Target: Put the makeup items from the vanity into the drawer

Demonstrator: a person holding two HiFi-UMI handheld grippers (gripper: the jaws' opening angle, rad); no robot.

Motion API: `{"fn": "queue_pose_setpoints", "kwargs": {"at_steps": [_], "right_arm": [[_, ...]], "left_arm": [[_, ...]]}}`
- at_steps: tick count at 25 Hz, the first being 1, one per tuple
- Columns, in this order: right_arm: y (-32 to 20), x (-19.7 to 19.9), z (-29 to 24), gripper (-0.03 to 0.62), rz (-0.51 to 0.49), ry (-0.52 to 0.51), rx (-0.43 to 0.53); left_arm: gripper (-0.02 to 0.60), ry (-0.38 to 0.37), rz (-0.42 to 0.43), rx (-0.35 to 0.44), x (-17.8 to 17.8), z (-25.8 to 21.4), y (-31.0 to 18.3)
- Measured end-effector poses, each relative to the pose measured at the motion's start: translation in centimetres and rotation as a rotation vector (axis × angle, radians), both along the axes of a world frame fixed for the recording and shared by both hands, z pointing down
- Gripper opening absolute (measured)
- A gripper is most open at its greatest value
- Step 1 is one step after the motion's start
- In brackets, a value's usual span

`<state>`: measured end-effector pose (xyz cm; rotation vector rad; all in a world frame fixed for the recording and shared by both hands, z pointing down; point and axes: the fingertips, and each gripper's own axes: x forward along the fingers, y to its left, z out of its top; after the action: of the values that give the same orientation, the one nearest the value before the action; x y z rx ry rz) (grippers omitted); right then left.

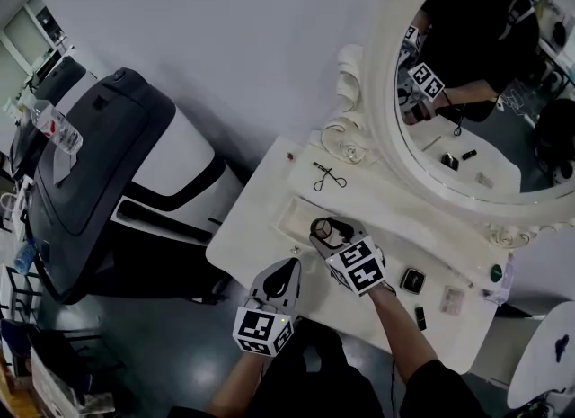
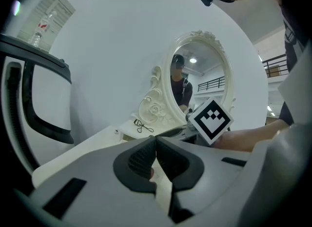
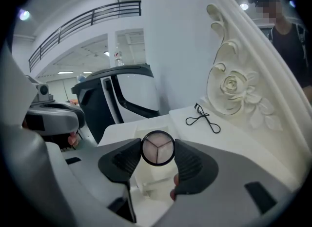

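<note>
So the right gripper point(image 1: 325, 232) had its fingers clamped on a small round black-rimmed compact with a pinkish three-part pan point(image 3: 157, 148), one finger on each side of the rim. It was held up in the air right above the open white drawer point(image 1: 289, 214), so not in there yet. The left gripper point(image 2: 156, 145) sat just beside it on the near side, low by the front edge of the white vanity tabletop point(image 1: 269, 187). Its fingers were pressed together with nothing between them. Other stuff was lying on the tabletop: a black wire eyelash curler point(image 1: 328, 176) back near the carved rose at the base of the ornate white oval mirror point(image 1: 384, 111), and off to the right a square black compact point(image 1: 412, 280) and a small black stick point(image 1: 420, 317), well apart from the drawer. There was also a small pale pinkish thing just past those, too tiny for me to make out.
</note>
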<state>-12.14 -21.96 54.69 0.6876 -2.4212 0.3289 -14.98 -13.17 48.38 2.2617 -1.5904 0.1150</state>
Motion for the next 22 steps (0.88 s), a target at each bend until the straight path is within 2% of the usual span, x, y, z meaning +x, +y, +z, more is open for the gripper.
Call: {"fn": "queue_pose_setpoints", "kwargs": {"at_steps": [12, 18, 22], "right_arm": [[-1.0, -2.5, 5.2, 0.230, -0.086, 0.138, -0.097], [-1.1, -2.5, 5.7, 0.230, -0.123, 0.188, -0.094], [-1.1, -2.5, 5.8, 0.232, -0.139, 0.177, -0.087]], "left_arm": [[0.015, 0.008, 0.007, -0.030, -1.7, 2.1, -2.6], [0.015, 0.016, 0.010, -0.042, -1.8, 2.6, -2.9], [0.015, 0.018, 0.010, -0.044, -1.9, 2.7, -3.0]]}}
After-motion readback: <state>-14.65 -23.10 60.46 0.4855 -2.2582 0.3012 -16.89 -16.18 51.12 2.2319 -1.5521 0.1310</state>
